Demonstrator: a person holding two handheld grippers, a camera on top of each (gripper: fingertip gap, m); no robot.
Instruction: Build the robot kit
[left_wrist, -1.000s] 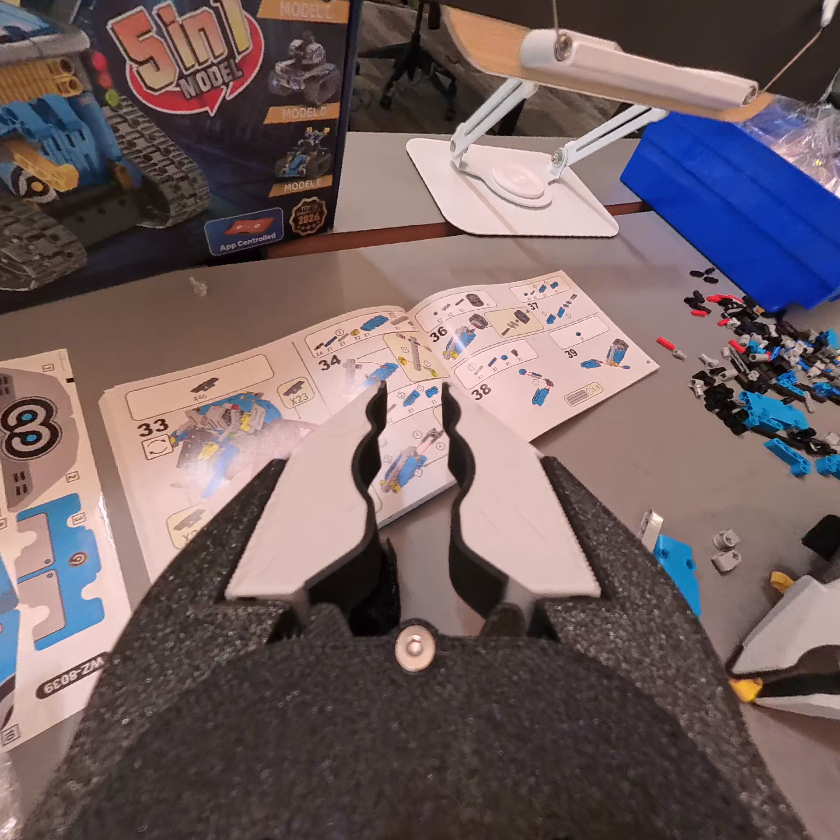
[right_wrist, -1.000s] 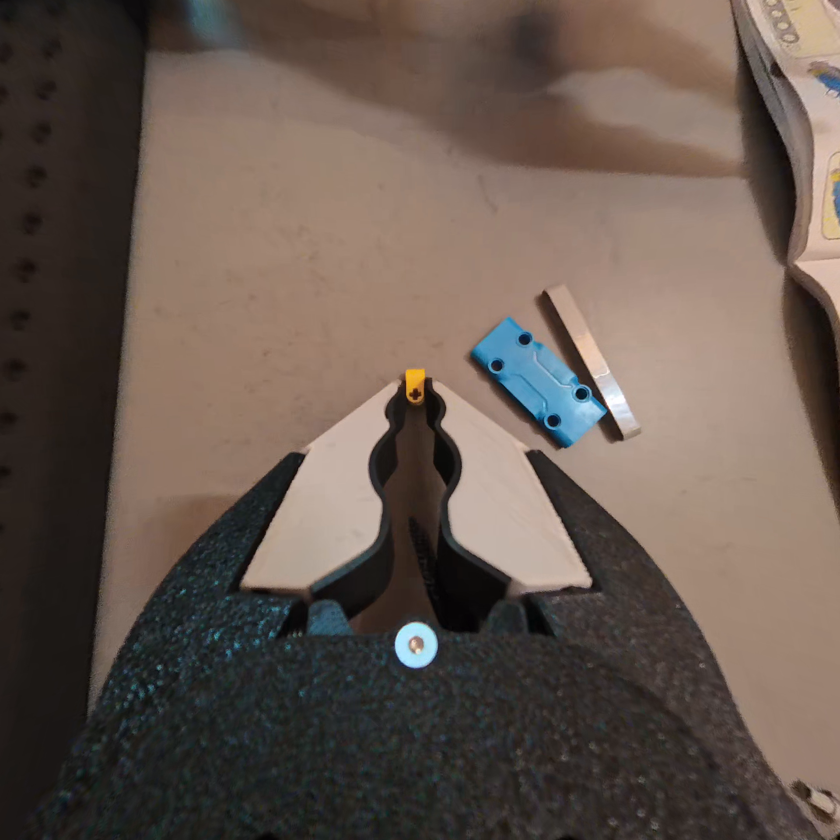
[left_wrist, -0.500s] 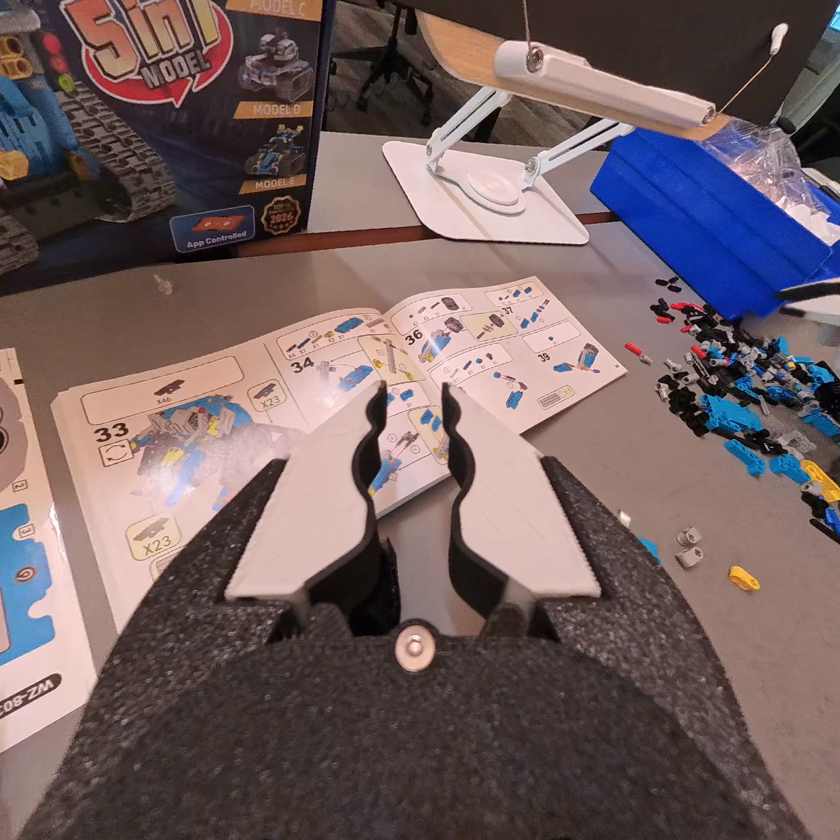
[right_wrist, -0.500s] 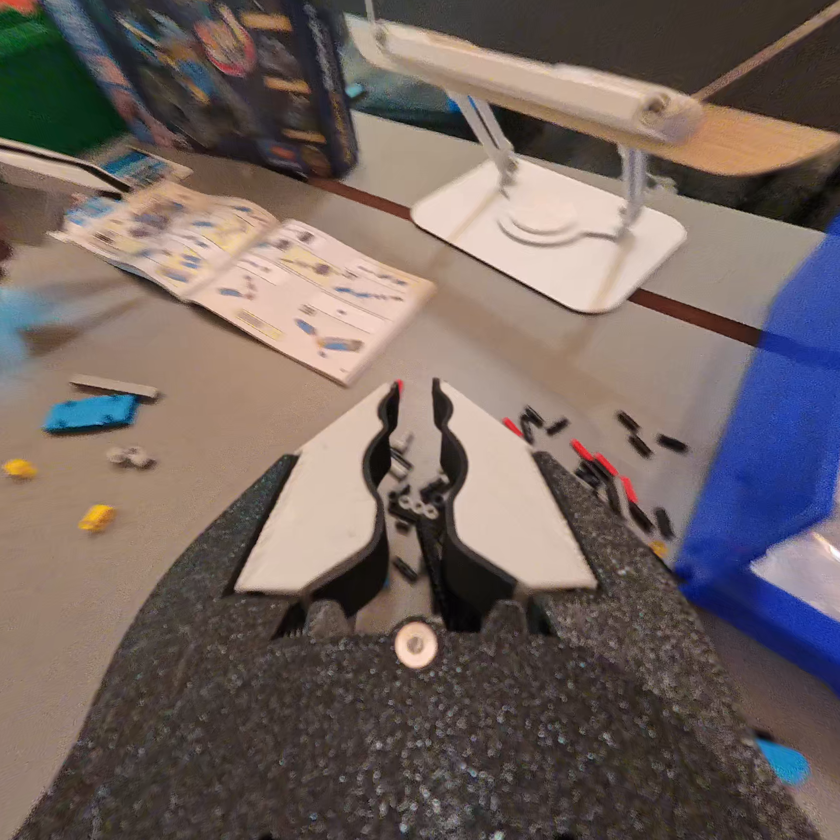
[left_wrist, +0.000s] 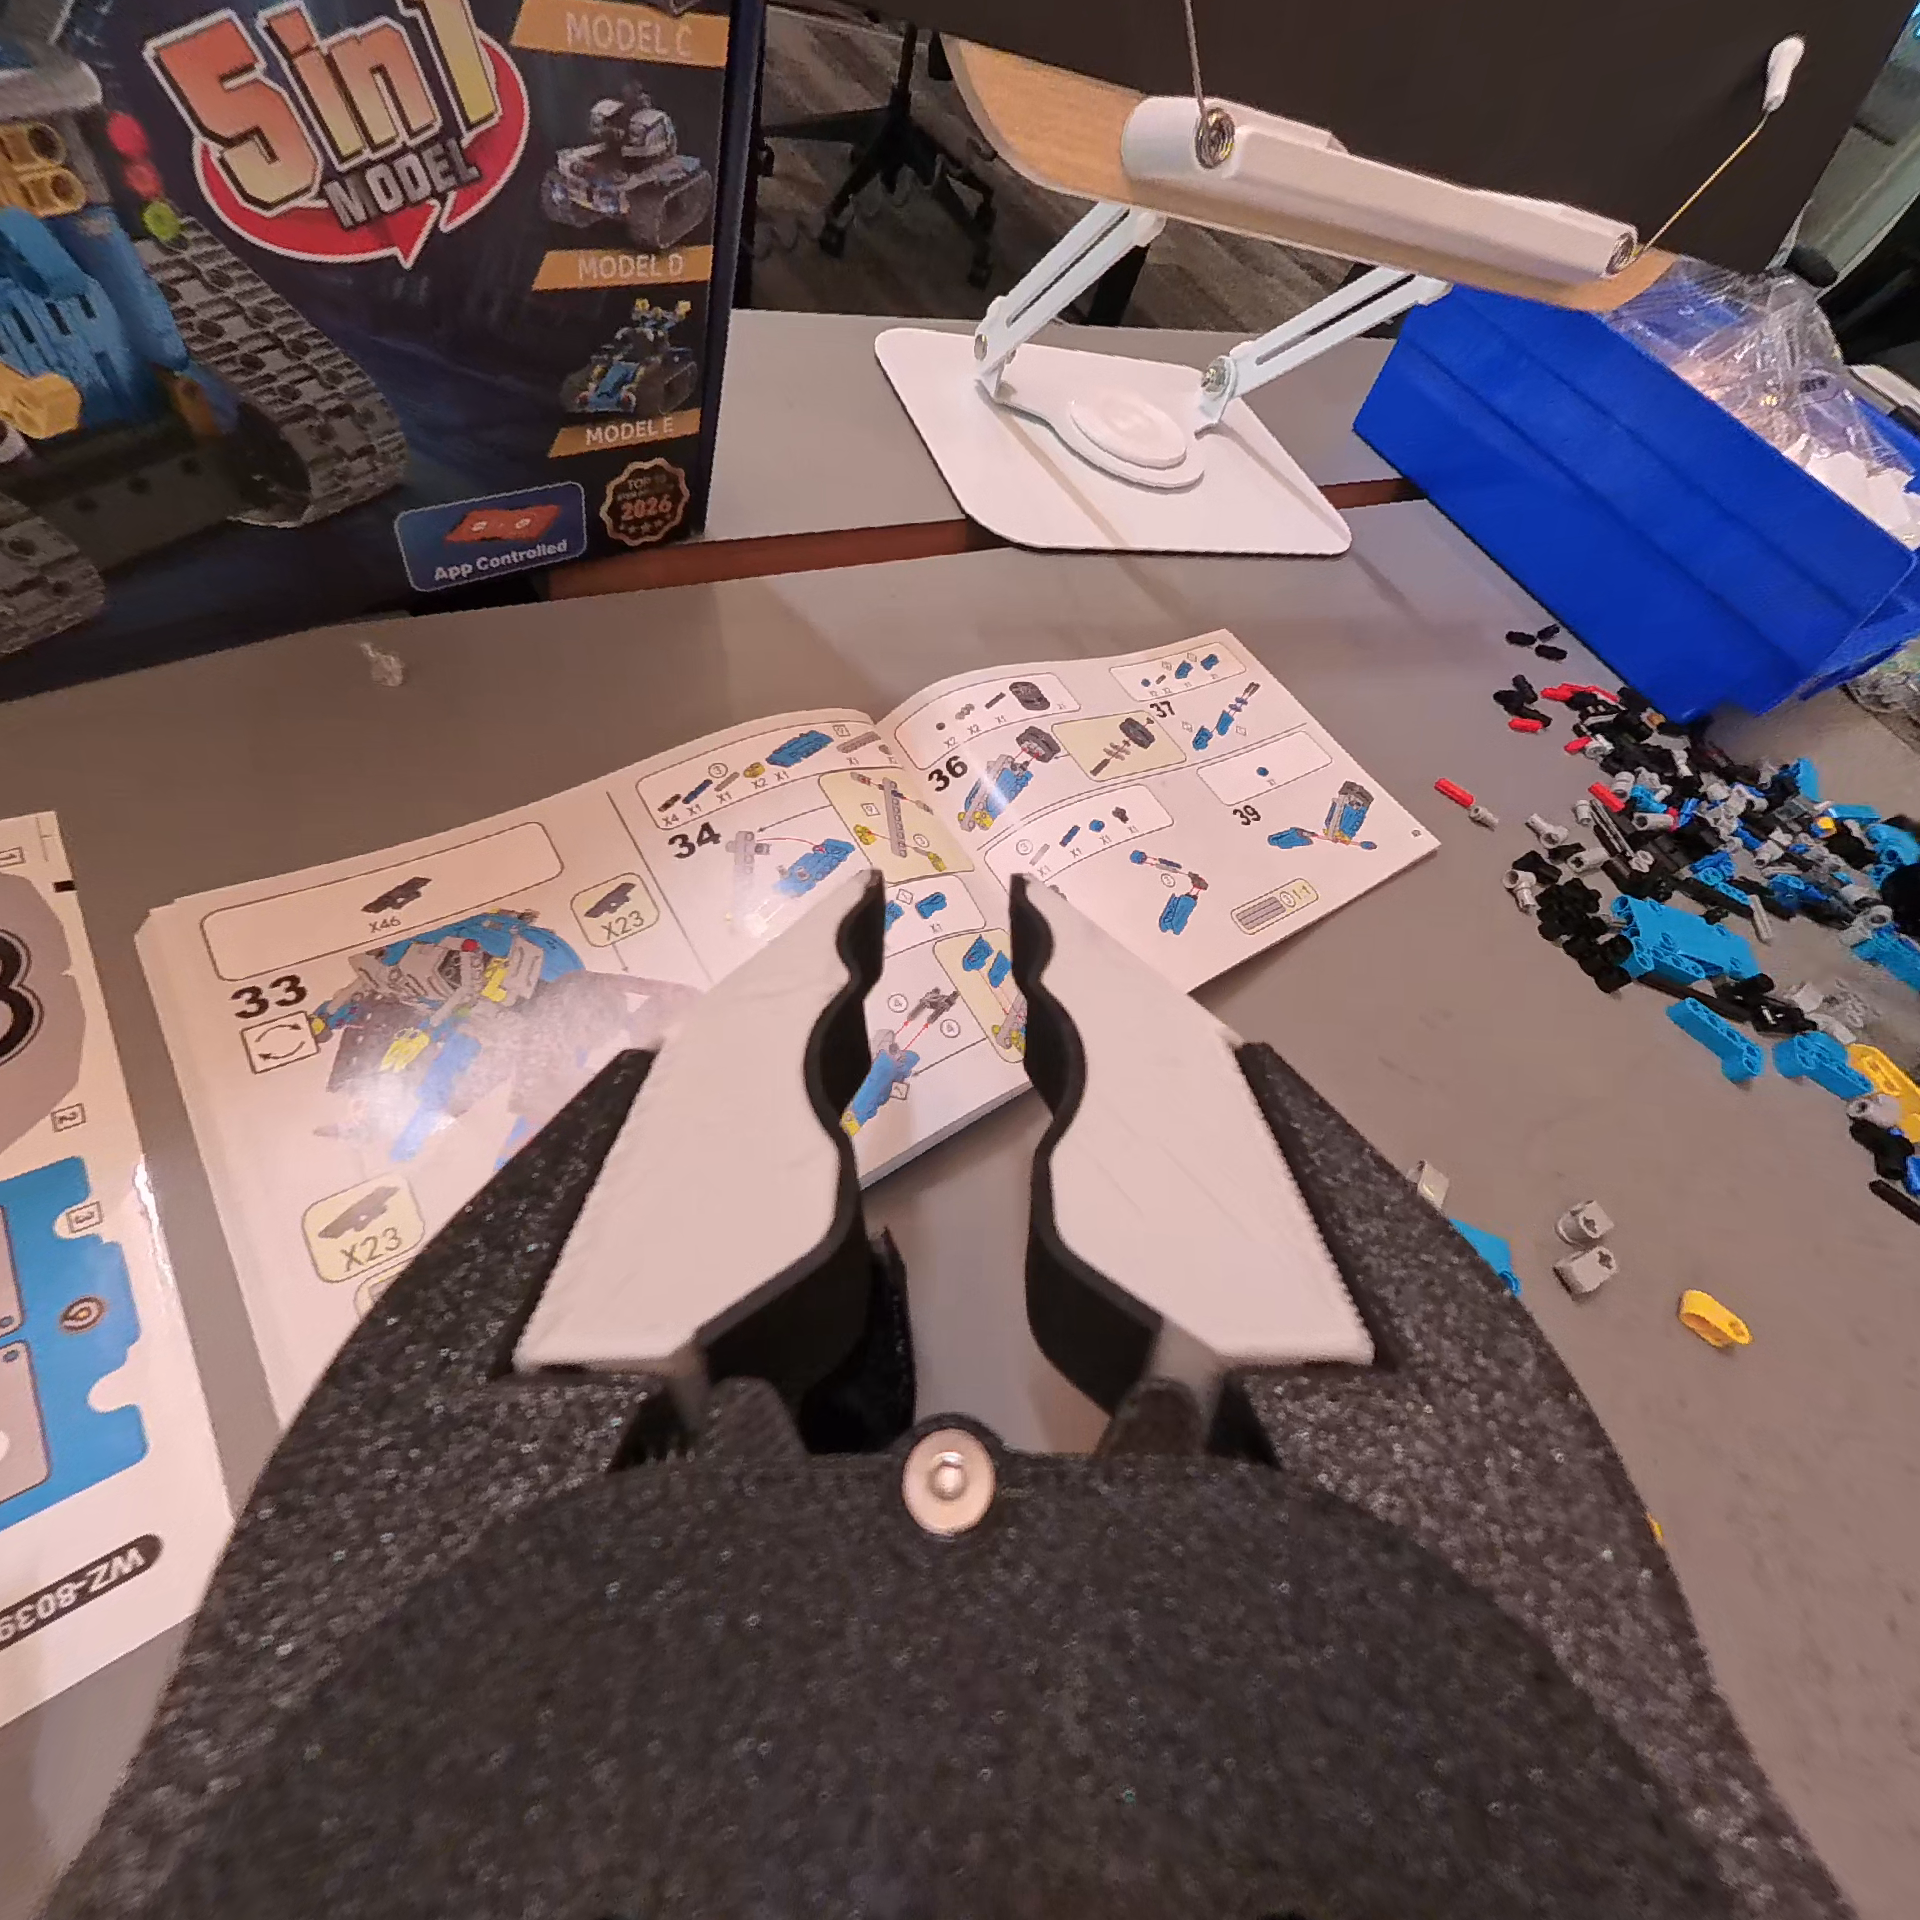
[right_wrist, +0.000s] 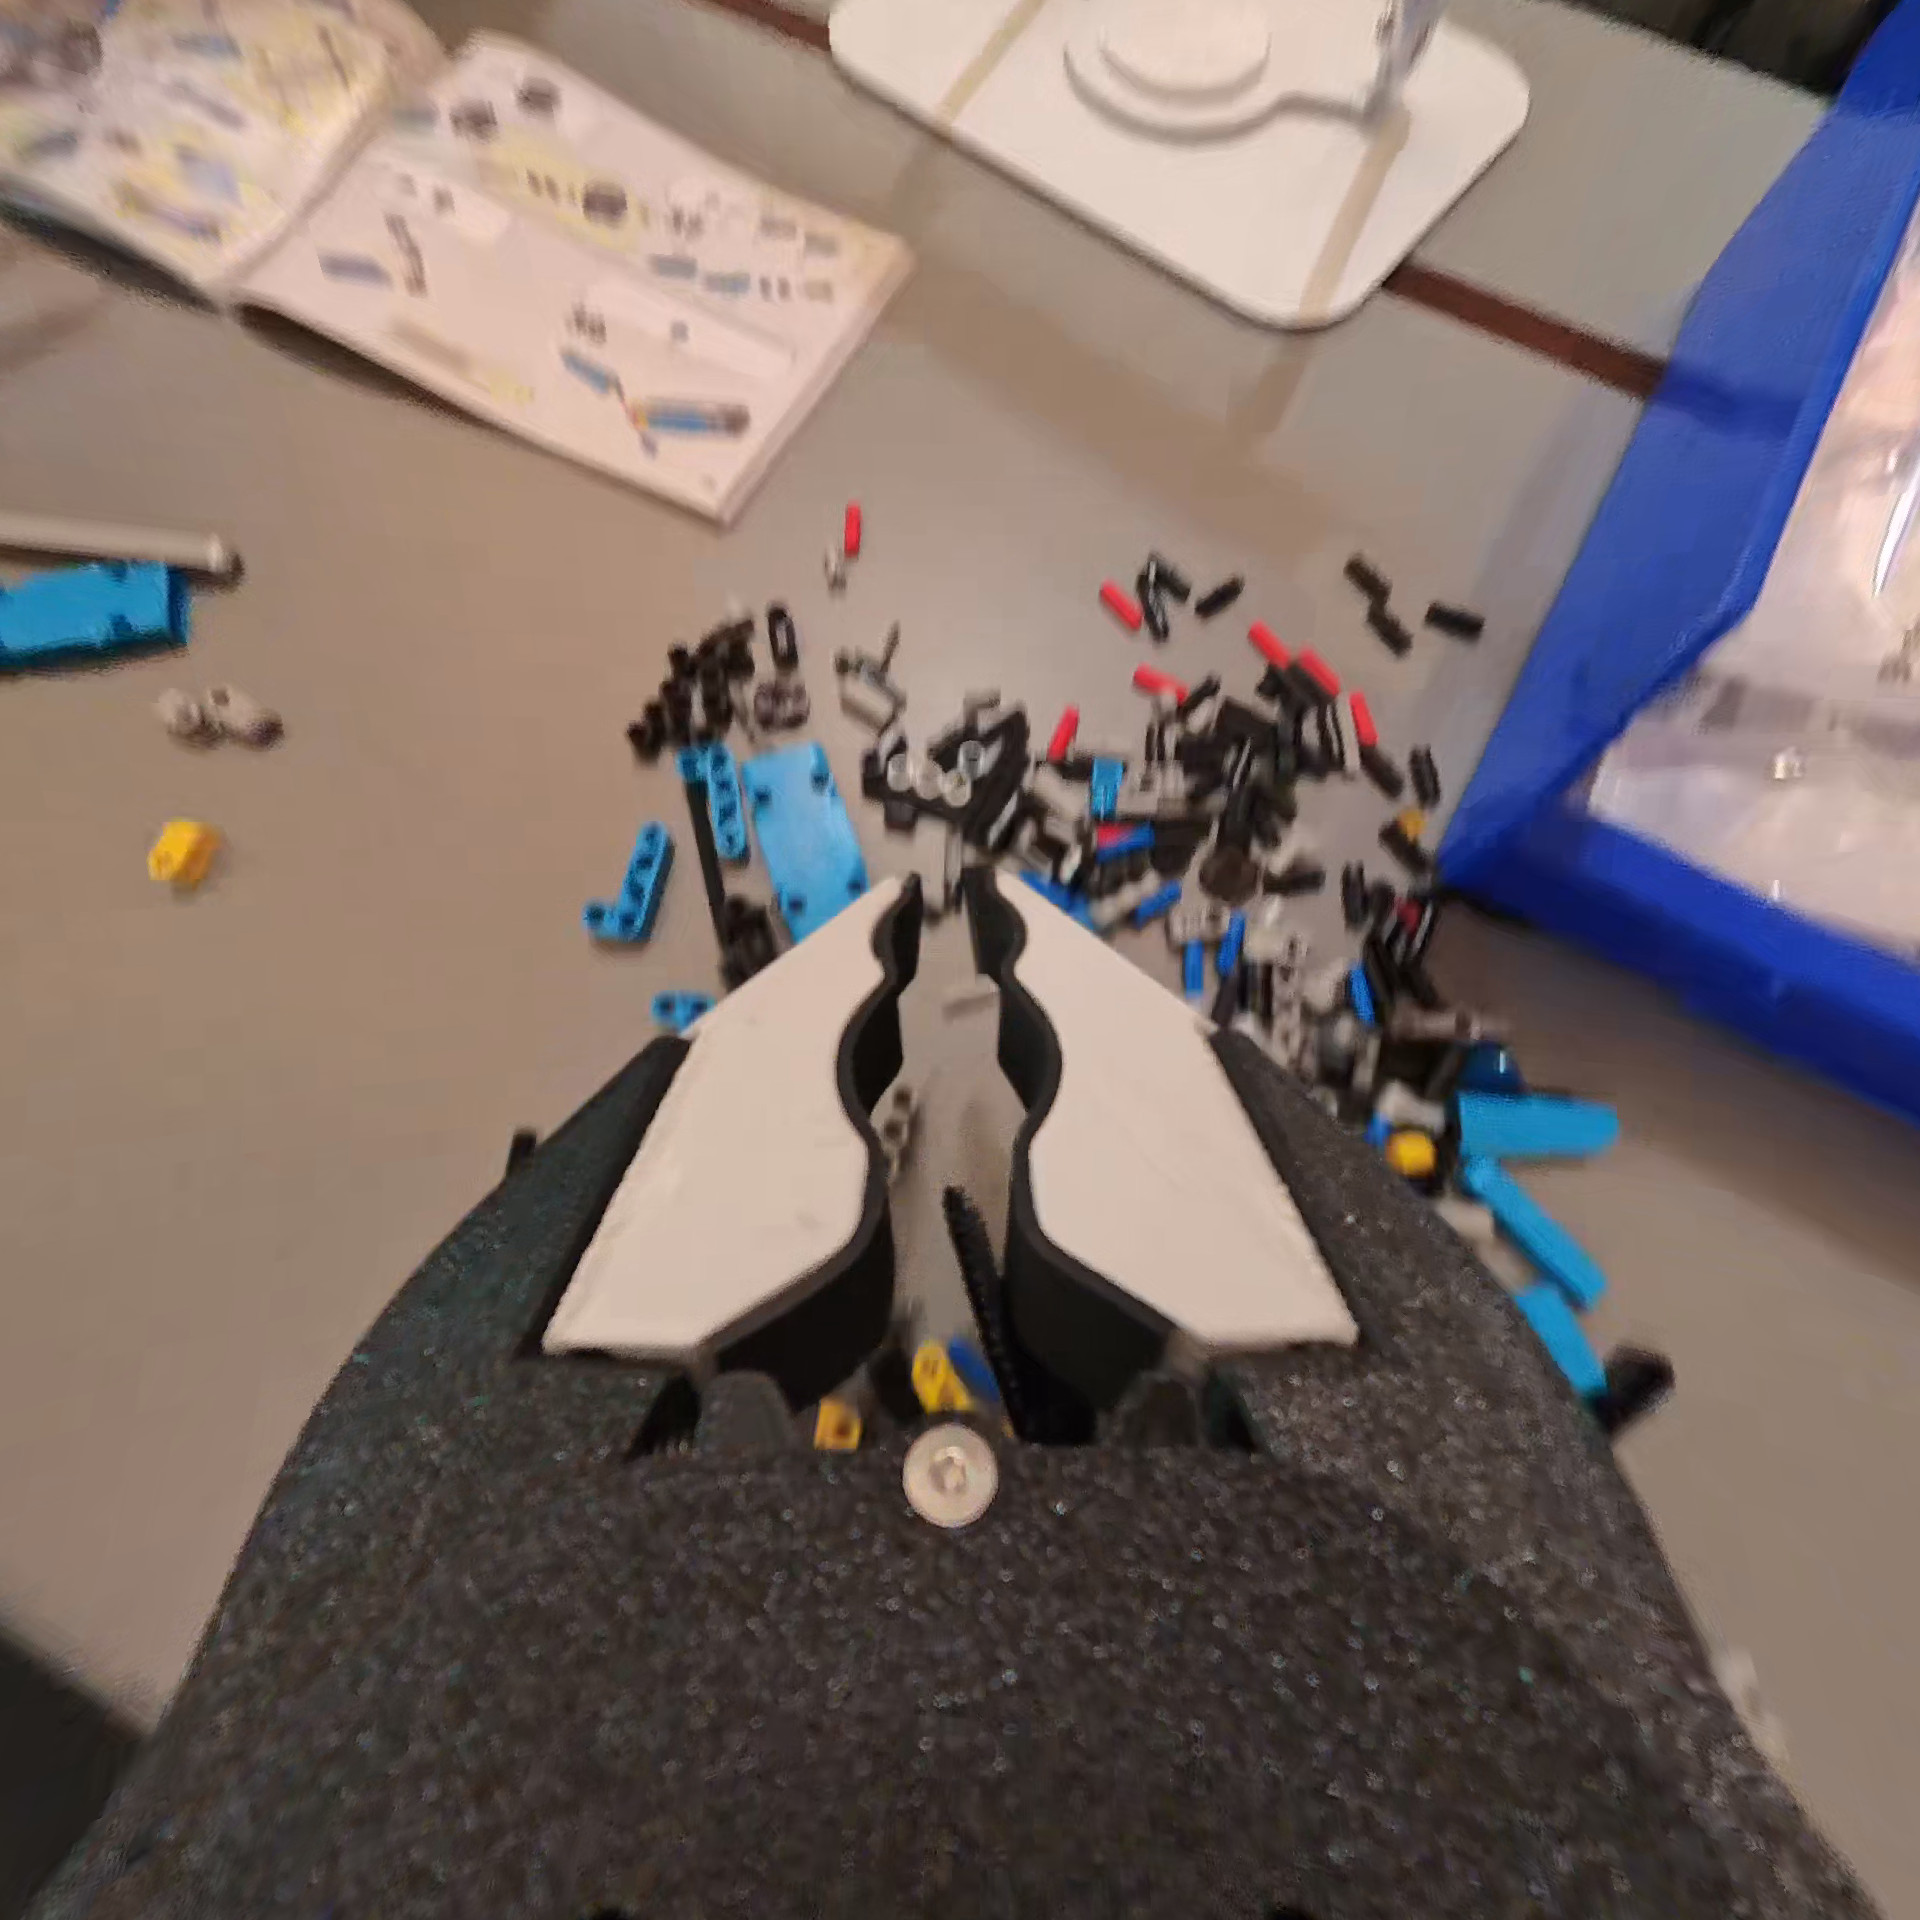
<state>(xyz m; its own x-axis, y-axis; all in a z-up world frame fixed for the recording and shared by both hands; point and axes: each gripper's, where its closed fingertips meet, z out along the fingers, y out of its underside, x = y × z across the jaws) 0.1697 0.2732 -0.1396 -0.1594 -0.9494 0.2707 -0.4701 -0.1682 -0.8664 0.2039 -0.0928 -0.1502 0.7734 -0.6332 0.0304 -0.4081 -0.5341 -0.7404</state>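
My left gripper (left_wrist: 945, 894) is open and empty, held above the near edge of an open instruction booklet (left_wrist: 1143, 821). My right gripper (right_wrist: 948, 891) is blurred; its jaws stand a narrow gap apart with nothing between them. It hovers over a scattered pile of small black, blue, red and grey building parts (right_wrist: 1195, 790), next to a flat blue plate (right_wrist: 800, 831). The pile also shows in the left wrist view (left_wrist: 1714, 883). A small yellow piece (right_wrist: 185, 852) lies loose on the table to the left, also seen in the left wrist view (left_wrist: 1714, 1317).
A blue bin (right_wrist: 1714, 582) with clear bags stands right of the pile. A white stand (left_wrist: 1101, 447) and a toy box (left_wrist: 364, 312) are at the back. A sticker sheet (left_wrist: 62, 1299) lies far left. Another blue plate (right_wrist: 88, 613), a grey bar (right_wrist: 114, 540) and two grey pieces (right_wrist: 218, 717) lie nearby. The tips of one gripper are about 35 cm away from the tips of the other. The flat blue plate (right_wrist: 800, 831) lies some 7 cm from my right tips, 30 cm from my left tips. Seen from the left wrist view (left_wrist: 1683, 935) as well. The small yellow piece (right_wrist: 185, 852) lies around 20 cm away from my right fingertips. My left wrist view (left_wrist: 1715, 1308) looks at it from another angle.
My right gripper let go of the yellow piece, left it on the table and swung right to hover over the parts pile. My left gripper stayed open and only shifted slightly.
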